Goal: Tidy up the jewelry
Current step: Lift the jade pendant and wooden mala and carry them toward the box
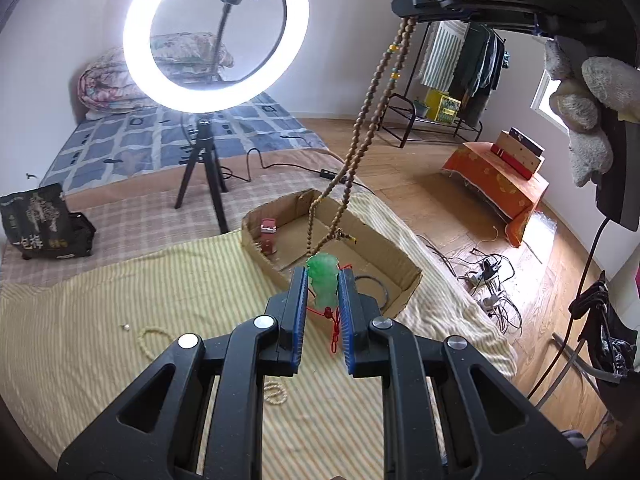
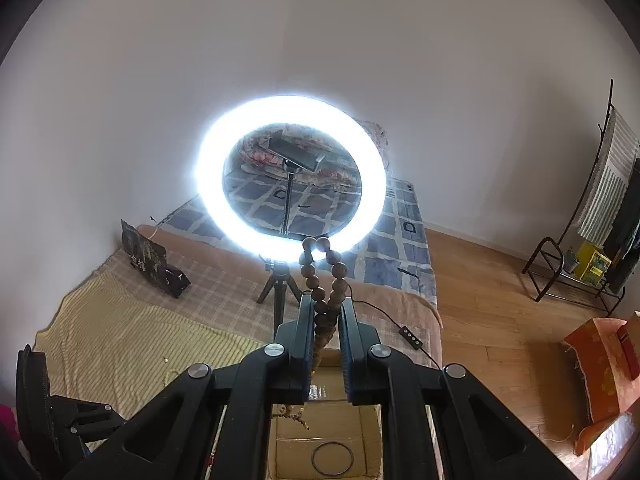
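Striped bed cover (image 1: 100, 304) bears cardboard box (image 1: 404, 276), tripod (image 1: 204, 172), perhaps pale beads (image 1: 150, 340).

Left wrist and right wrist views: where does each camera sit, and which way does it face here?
Left wrist: on the left gripper, aimed down at the cardboard box; it clamps a green pendant; the gloved right hand shows.
Right wrist: on the right gripper, held high, aimed at the ring light; it clamps the wooden bead strand.
Shared: ring light, strand, box.
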Motion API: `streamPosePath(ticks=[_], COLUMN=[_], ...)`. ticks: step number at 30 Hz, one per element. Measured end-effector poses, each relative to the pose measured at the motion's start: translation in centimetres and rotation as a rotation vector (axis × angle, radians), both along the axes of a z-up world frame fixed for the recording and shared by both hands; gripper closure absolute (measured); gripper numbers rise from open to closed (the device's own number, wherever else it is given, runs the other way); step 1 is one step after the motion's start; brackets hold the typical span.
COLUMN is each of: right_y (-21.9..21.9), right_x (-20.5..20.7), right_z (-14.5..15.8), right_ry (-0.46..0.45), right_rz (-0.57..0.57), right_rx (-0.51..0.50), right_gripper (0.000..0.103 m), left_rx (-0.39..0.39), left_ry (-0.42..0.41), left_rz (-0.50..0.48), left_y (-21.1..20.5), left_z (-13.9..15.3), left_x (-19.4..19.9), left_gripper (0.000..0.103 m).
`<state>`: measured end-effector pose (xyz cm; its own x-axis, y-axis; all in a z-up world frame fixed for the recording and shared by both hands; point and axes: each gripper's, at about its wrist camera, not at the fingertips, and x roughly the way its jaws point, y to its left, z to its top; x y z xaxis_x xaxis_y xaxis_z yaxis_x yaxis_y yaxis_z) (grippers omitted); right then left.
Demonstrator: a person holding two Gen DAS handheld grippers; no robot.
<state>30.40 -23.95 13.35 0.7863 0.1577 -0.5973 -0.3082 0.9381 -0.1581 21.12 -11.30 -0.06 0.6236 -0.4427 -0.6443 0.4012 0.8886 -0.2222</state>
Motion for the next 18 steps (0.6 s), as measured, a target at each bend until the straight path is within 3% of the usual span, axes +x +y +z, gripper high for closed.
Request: streamPosePath(ticks=[18], right_y=[-4.7], right_x=[5.8], right_z=[-5.7], right_ry=[0.068], right_rz=[-0.066], right_rx=[0.030], right_gripper=[0.093], left_rx=[-0.001], left_ry=[0.064], left_rz=[-0.043], left_y=[-7.0], left_z=[-5.3], left_x=[4.6], left_gripper=[0.089])
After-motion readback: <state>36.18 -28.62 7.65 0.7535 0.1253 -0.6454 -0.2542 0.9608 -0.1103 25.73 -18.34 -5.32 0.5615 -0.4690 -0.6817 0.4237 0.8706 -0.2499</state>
